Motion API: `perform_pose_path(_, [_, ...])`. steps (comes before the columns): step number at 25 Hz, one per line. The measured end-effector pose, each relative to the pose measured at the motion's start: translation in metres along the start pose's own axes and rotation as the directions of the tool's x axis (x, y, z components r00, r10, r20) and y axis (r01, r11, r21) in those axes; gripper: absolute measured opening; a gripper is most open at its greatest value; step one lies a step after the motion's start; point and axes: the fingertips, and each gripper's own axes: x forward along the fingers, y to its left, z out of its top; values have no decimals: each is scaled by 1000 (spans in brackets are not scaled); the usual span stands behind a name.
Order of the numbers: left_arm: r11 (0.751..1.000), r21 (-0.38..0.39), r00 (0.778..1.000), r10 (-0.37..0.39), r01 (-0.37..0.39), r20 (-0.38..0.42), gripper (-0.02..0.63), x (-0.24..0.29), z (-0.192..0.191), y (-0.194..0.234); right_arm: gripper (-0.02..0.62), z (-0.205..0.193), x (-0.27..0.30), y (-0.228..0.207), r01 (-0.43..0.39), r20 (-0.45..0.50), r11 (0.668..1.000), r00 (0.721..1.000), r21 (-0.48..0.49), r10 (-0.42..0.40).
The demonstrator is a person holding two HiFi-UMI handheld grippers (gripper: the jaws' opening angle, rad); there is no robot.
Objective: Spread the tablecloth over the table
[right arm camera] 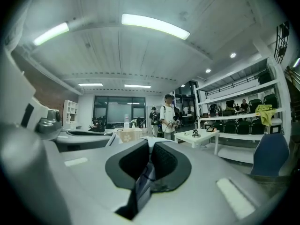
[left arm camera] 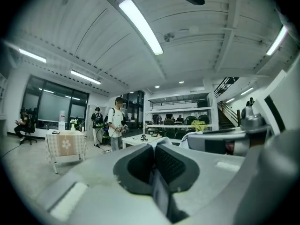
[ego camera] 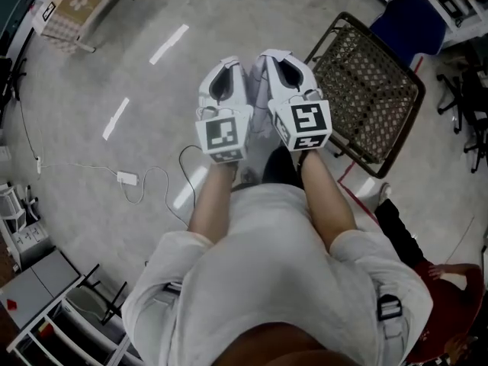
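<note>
A small table draped in a beige checked tablecloth (ego camera: 76, 4) stands far off at the head view's top left; it also shows in the left gripper view (left arm camera: 65, 144) and, smaller, in the right gripper view (right arm camera: 129, 134). My left gripper (ego camera: 225, 69) and right gripper (ego camera: 284, 58) are held side by side in front of my chest, above bare floor. In the left gripper view its jaws (left arm camera: 153, 150) stand shut, pad against pad, with nothing between them. The right gripper (right arm camera: 150, 148) is shut and empty too. Neither gripper is near the cloth.
A metal mesh chair (ego camera: 374, 90) stands just right of the grippers, with a blue chair (ego camera: 408, 21) behind it. A cable with a white adapter (ego camera: 126, 178) lies on the floor at left. A person (left arm camera: 116, 123) stands by a low white table (left arm camera: 138, 138).
</note>
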Motion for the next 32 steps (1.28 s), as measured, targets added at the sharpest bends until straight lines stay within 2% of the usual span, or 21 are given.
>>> perform_pose_path(5, [999, 18, 999, 33, -33, -9, 23, 60, 11, -9, 9, 9, 38, -53, -41, 1, 999, 999, 7, 41])
perform_pose_path(9, [999, 35, 999, 33, -33, 5, 23, 108, 25, -27, 9, 22, 57, -109, -31, 25, 999, 999, 11, 30])
perform_pose_path(14, [999, 39, 1000, 4, -4, -14, 23, 161, 24, -58, 9, 20, 69, -165, -8, 23, 1000, 1000, 14, 8])
perform_pose_path(24, [992, 23, 987, -120, 123, -105, 23, 269, -11, -88, 8, -16, 112, -260, 131, -48, 989, 991, 61, -128])
perform_pose_path(28, [977, 26, 974, -209, 212, -90, 23, 330, 10, -110, 9, 0, 133, -321, 225, -31, 972, 974, 70, -223])
perform_pose_path(32, [941, 40, 941, -333, 335, -50, 23, 387, 39, -119, 9, 28, 165, -366, 327, 5, 943, 945, 66, -328])
